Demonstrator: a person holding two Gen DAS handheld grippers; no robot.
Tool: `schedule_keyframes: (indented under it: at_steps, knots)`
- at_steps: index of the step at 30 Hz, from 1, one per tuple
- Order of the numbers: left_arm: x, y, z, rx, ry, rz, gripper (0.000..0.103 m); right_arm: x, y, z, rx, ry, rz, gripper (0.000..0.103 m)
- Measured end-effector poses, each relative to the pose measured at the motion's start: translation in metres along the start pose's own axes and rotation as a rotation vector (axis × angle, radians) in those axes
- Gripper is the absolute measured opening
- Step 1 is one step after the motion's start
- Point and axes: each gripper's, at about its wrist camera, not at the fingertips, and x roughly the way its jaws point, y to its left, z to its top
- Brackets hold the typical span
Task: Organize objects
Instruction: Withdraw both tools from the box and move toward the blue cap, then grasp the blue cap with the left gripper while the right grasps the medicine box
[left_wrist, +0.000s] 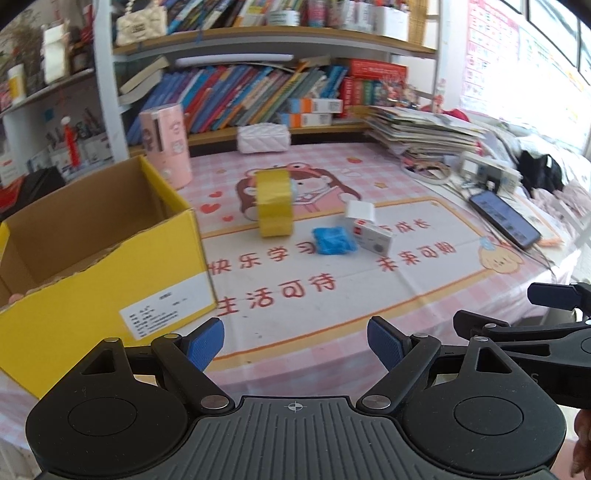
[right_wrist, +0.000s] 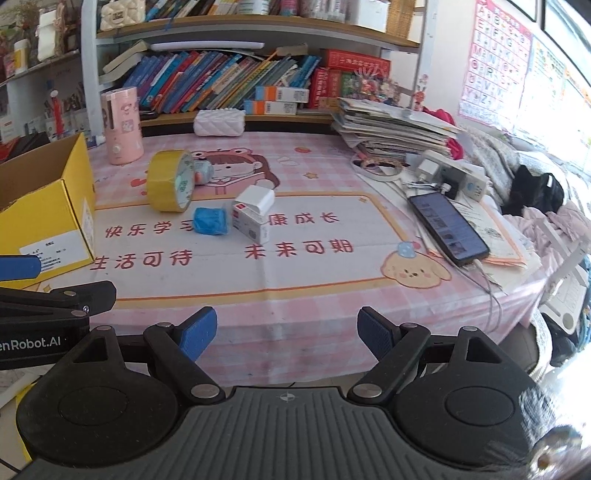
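An open yellow cardboard box stands at the table's left. A yellow tape roll stands on edge mid-table. Beside it lie a crumpled blue item and a small white box with its flap open. My left gripper is open and empty near the front edge, right of the yellow box. My right gripper is open and empty, just right of the left one, well short of the objects.
A pink cylinder and a white quilted pouch stand at the back by the bookshelf. A stack of papers, a power strip and a phone with cables lie on the right.
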Motion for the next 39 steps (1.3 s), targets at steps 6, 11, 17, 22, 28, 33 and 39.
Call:
schedule_keyframes:
  at_steps: [6,11,17,22,28,33,39]
  knots:
    - [0.012,0.013,0.009,-0.056,0.002,0.041,0.087,0.024,0.008,0.017,-0.049,0.019,0.045,0.083]
    - [0.025,0.012,0.021,-0.074,0.007,0.036,0.087,0.043,0.007,0.035,-0.073,0.022,0.087,0.083]
    - [0.038,0.004,0.036,-0.081,0.002,0.066,0.087,0.062,-0.002,0.055,-0.098,0.015,0.124,0.082]
    - [0.045,-0.002,0.046,-0.098,-0.008,0.088,0.087,0.079,-0.013,0.068,-0.106,0.016,0.156,0.08]
    - [0.057,-0.013,0.055,-0.084,0.015,0.138,0.087,0.104,-0.025,0.08,-0.101,0.03,0.19,0.075]
    - [0.066,-0.018,0.062,-0.09,0.039,0.189,0.086,0.127,-0.029,0.088,-0.112,0.058,0.243,0.074]
    - [0.075,-0.024,0.065,-0.104,0.063,0.223,0.086,0.16,-0.025,0.093,-0.154,0.116,0.298,0.048]
